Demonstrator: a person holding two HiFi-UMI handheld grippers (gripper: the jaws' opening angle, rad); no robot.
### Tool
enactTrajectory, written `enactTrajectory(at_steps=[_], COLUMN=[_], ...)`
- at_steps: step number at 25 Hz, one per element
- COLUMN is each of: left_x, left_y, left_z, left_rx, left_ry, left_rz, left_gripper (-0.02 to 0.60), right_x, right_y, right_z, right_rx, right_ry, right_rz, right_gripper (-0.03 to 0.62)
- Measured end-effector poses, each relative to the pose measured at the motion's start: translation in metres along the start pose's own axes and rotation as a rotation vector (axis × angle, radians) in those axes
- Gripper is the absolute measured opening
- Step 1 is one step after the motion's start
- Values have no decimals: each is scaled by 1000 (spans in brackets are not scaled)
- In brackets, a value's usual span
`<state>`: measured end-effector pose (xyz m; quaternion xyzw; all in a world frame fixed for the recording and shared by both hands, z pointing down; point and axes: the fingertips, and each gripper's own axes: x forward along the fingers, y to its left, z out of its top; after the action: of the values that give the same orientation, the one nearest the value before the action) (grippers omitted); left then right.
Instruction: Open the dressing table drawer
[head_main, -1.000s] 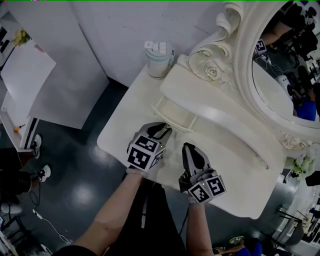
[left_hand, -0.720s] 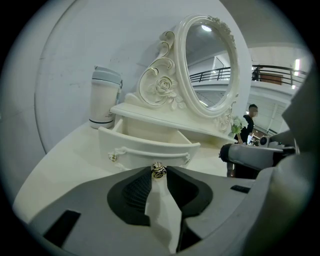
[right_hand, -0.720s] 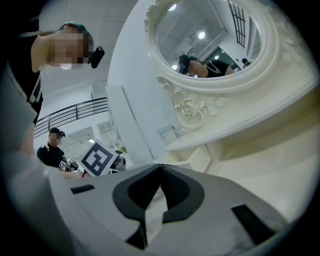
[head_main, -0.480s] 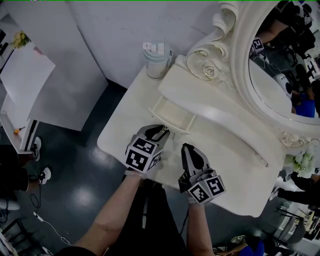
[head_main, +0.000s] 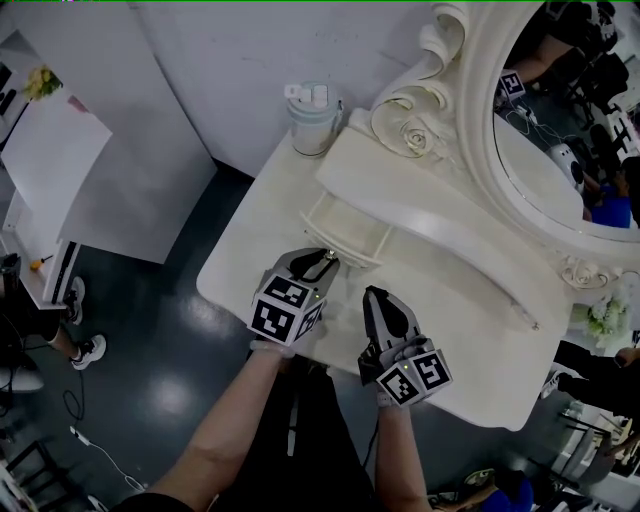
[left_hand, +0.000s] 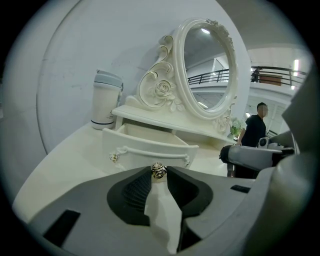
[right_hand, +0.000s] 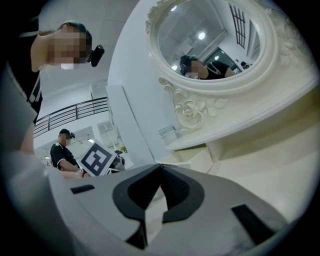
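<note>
The cream dressing table (head_main: 470, 330) has its small left drawer (head_main: 345, 232) pulled out from under the mirror shelf, and the inside shows. In the left gripper view the drawer front (left_hand: 150, 150) carries a curved handle. A small gold knob (left_hand: 159, 171) sits between the tips of my left gripper (left_hand: 159, 174), which is shut on it. From the head view my left gripper (head_main: 328, 263) reaches the drawer's front edge. To its right, my right gripper (head_main: 372, 294) hovers over the tabletop. Its jaws meet at the tips (right_hand: 160, 165) with nothing held.
A pale lidded tumbler (head_main: 315, 118) stands at the table's back left corner. The oval mirror (head_main: 560, 130) in a carved frame rises behind the shelf. White flowers (head_main: 605, 320) sit at the far right. A white panel (head_main: 60, 150) and dark floor lie left of the table.
Both grippers and the drawer stay as they were. Only the head view has shifted slightly, and a person's feet on the floor at the left have moved.
</note>
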<state>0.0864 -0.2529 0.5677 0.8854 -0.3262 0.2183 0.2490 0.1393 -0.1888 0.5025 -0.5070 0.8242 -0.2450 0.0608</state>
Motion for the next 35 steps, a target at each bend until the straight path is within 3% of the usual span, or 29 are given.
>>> enactTrajectory(at_steps=[10, 16, 35], left_x=[-23, -43, -108], left_y=[-1, 0, -17], left_z=[11, 18, 85], left_rx=[31, 37, 5], left_ry=[-101, -148, -365], left_rz=[-15, -24, -100], left_gripper=[112, 2, 0], right_x=[-12, -18, -21], right_y=[3, 7, 47], right_z=[16, 33, 84], right_rx=[-31, -52, -187], right_ry=[-24, -45, -33], right_rz=[-6, -4, 49], right_gripper=[5, 5, 5])
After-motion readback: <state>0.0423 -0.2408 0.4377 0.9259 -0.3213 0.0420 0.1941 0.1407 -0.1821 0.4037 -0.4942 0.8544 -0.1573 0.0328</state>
